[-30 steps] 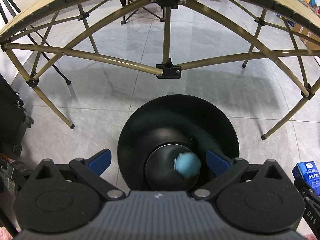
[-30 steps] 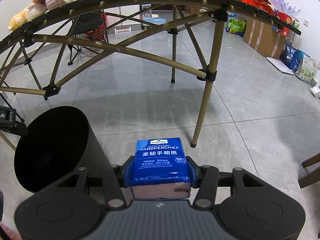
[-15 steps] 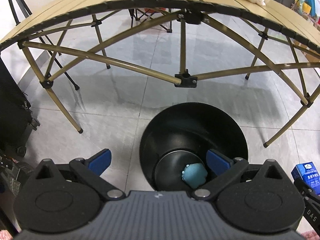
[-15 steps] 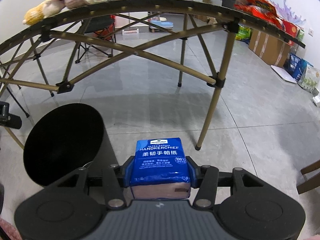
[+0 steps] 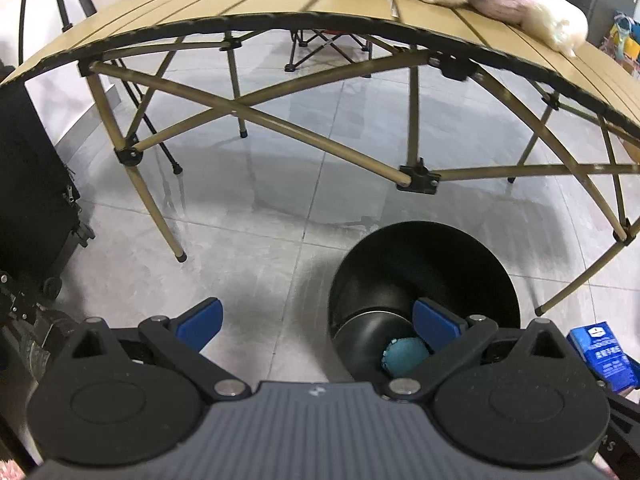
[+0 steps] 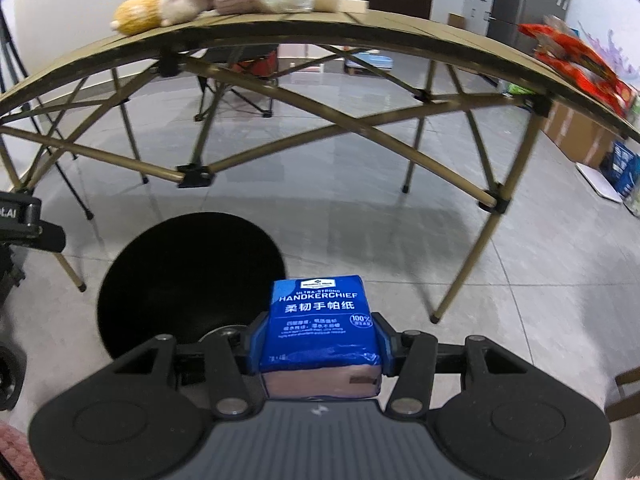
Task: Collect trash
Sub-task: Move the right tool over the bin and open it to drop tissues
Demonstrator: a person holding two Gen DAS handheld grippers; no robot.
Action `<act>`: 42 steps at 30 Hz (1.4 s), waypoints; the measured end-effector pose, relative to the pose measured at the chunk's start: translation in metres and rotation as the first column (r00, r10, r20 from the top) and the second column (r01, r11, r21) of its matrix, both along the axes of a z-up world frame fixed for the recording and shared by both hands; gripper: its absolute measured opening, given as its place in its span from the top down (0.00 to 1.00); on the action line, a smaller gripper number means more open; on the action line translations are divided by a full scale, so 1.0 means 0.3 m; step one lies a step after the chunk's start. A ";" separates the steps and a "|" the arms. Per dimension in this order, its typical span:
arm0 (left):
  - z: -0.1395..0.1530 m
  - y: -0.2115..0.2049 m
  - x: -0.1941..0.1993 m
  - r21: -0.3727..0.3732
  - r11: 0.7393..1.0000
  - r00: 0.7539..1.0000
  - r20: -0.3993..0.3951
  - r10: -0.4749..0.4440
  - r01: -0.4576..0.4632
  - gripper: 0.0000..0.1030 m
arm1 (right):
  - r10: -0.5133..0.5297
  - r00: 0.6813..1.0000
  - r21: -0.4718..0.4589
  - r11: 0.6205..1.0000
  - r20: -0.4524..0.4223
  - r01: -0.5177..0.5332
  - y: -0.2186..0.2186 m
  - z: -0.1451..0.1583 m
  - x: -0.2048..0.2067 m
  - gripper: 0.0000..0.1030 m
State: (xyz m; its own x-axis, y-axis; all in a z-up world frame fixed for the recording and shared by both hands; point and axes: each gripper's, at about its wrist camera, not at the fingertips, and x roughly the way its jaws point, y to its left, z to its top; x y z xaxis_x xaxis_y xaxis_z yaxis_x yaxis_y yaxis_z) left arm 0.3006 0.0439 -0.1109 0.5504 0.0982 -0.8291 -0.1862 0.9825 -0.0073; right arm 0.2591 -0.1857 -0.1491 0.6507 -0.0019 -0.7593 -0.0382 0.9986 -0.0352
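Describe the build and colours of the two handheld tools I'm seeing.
Both match: the left tool and right tool have a ribbed dark-grey body, black scissor-like linkages with silver pivot pins, two round black discs, and blue finger pads. No cables or sleeves show.

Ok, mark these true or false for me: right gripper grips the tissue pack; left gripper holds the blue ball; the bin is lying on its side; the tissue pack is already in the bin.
1. The right gripper grips the blue handkerchief tissue pack. True.
2. The left gripper holds the blue ball. False: its jaws stand open and empty; the ball lies in the black bin.
3. The bin lies on its side. False: it stands upright on the floor.
4. The tissue pack is in the bin. False: it is between the right gripper's pads.
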 end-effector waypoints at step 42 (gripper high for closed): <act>-0.114 0.343 -0.008 0.024 0.981 0.976 -0.098 0.196 -0.195 0.00 | 0.173 0.965 0.057 0.985 -0.195 -0.165 0.385 -0.139 0.336 0.51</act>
State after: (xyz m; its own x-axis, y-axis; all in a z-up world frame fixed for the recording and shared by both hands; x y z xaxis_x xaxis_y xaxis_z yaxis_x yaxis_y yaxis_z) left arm 0.2982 0.1469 -0.1451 0.4345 0.2079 -0.8763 -0.3741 0.9268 0.0344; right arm 0.3598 -0.0702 -0.1907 0.4752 0.1280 -0.8705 -0.2084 0.9776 0.0300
